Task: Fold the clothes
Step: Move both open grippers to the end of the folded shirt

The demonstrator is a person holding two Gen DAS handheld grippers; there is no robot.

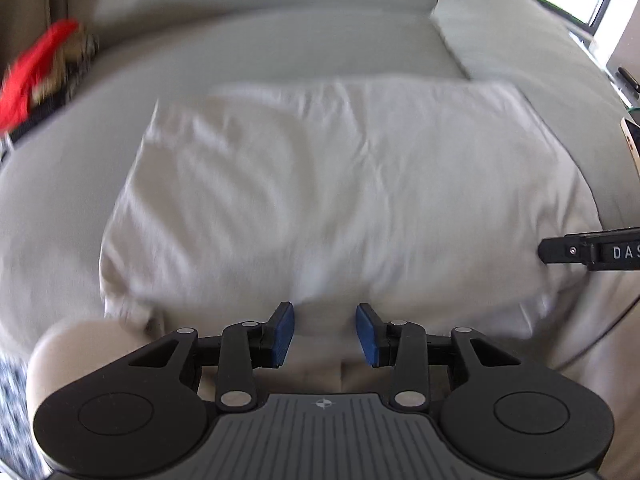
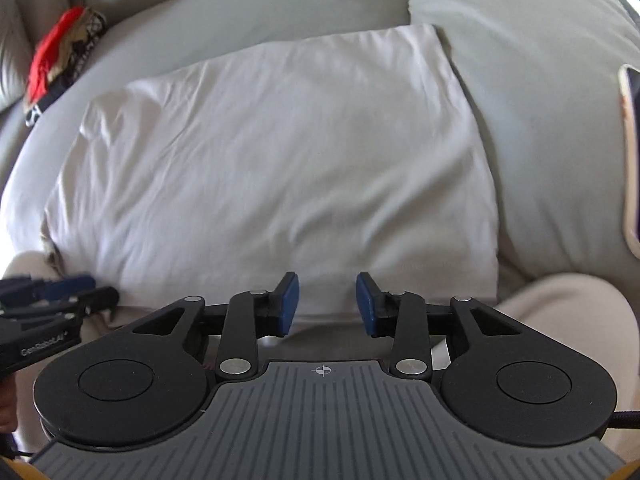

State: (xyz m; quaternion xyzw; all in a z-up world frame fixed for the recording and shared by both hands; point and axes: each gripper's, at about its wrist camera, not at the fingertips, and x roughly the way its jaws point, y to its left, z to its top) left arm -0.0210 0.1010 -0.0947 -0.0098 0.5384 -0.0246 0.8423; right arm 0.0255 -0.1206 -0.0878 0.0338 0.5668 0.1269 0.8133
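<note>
Big grey sofa (image 2: 248,12) fills the frame, seat cushion broad and soft, back cushions rising at the far side. Right in the middle of that seat lies the white garment (image 2: 280,152), and it looks well along: a tidy rectangle, edges fairly straight, only light creases across the top. At its near left corner a bit of cloth (image 1: 132,312) bunches and pokes out, so I'd say the fold isn't quite clean there. Judging by the shape, the main folds are made; what may be left is one more halving, or simply tidying that corner and setting it aside.

Far left, at the sofa's arm, sits a heap of red and patterned clothes (image 2: 60,56), not folded as far as I can see. That looks like the work still waiting.

Over on the right edge, a phone (image 2: 632,152) rests on the cushion, well apart from the garment.

Now the tools. Left gripper (image 1: 325,334) hovers at the garment's near edge, jaws spread, nothing between the blue pads (image 1: 282,334). Right gripper (image 2: 327,304) likewise, parted and empty, poised over the near edge.
</note>
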